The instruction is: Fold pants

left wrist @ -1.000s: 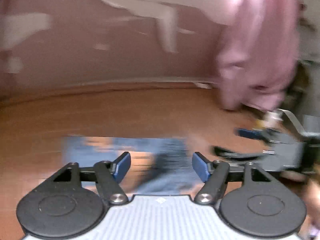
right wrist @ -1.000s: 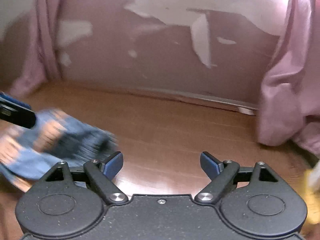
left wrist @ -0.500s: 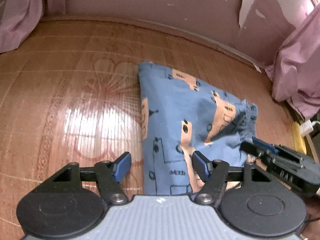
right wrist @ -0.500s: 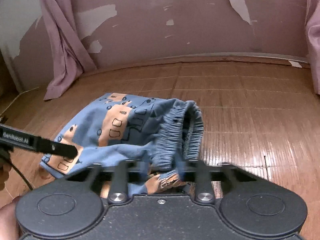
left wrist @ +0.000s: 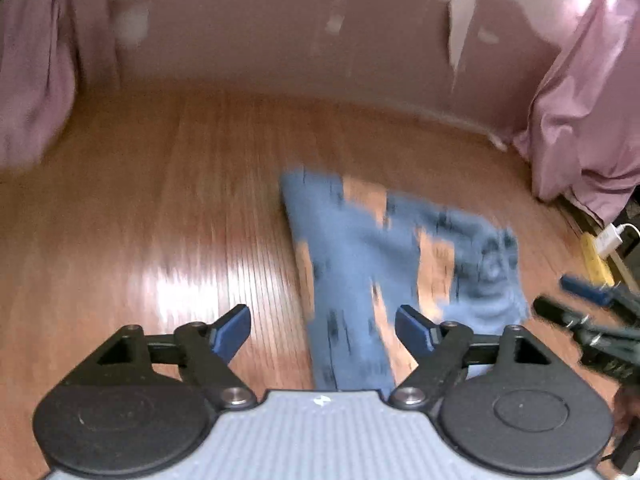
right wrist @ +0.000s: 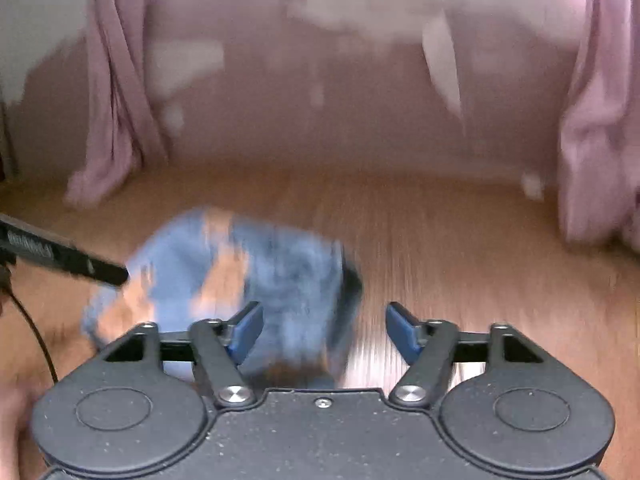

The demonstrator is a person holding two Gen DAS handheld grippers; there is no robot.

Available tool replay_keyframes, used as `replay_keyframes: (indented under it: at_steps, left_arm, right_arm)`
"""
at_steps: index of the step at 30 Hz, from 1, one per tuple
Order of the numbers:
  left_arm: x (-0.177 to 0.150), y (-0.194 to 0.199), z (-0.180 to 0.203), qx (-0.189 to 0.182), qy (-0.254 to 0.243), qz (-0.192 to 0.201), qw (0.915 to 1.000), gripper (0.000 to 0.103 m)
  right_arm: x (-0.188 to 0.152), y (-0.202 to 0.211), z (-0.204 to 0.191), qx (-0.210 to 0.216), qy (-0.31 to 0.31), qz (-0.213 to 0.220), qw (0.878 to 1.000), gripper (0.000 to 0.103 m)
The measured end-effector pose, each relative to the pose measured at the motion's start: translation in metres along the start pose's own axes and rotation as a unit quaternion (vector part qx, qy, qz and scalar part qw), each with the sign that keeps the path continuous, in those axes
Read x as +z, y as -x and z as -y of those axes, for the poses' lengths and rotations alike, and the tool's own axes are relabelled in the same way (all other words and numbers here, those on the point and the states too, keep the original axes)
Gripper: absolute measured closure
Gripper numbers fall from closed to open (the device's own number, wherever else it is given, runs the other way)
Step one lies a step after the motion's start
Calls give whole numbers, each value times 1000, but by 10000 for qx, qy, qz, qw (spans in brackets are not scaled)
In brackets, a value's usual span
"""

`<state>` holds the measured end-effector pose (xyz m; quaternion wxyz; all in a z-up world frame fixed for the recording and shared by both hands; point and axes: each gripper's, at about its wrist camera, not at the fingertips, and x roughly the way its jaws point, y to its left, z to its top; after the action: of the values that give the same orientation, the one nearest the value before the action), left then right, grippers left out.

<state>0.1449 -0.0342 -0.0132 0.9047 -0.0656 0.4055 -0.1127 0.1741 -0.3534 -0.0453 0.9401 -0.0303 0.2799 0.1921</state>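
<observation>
Both claws stand spread and empty over the folded pants on the floor.

In the left wrist view, the left gripper [left wrist: 323, 330] has its blue pads wide apart with nothing between them, as it did half a second ago. The blue pants [left wrist: 360, 264] with orange patches lie on the wooden floor [left wrist: 160, 208], now blurred and lower in the picture, and more of the pink wall [left wrist: 280, 40] shows than before. The right gripper [left wrist: 576, 300] is at the right edge, just beside the waistband side of the pants. In the right wrist view, the right gripper [right wrist: 323, 330] is spread open; half a second ago its fingers were pressed together at the waistband. The pants [right wrist: 248, 280] lie in a heap to the left of centre, their near part behind the left finger. The left gripper [right wrist: 80, 266] reaches in from the left edge, its tip at the cloth; whether it touches, I cannot tell.
</observation>
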Motion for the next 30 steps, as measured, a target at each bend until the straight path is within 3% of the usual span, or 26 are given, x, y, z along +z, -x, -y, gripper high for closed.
replay_keyframes:
  at_steps: [4,7,9,11,14,17,23,26,30]
  left_arm:
    - [24,-14,22,417,-638,311,9966,17]
    - [30,-35,28,725,-843,182,9936,17]
    - [29,-46,27,790,-830,116,9933,17]
    - [26,-54,24,770,-749,30,9942,14]
    - [20,-60,21,799,-733,2,9941,10]
    - [18,-60,21,800,-738,-25,9941,8]
    - [18,-40,23,729,-581,-69,9956,8]
    - [1,-24,24,565,-638,-98,9963,8]
    - [-23,-24,24,807,-851,-349,9925,8]
  right_arm:
    - [11,-38,-27,-66,935,421,9947,33]
    - [0,-66,-38,-569,1319,438,9887,25]
    - [-8,-70,-34,-769,1396,584,9855,12]
    - [-9,-75,-28,-939,1484,616,9825,7]
    - [-14,-86,-15,-1011,1447,302,9838,6]
    - [-17,-92,-2,-817,1152,53,9900,6]
    - [-3,-44,-12,-772,1123,540,9892,2]
    - [-13,-31,-21,-603,1106,228,9918,2]
    - [-33,-42,-34,-835,1600,-704,9811,2]
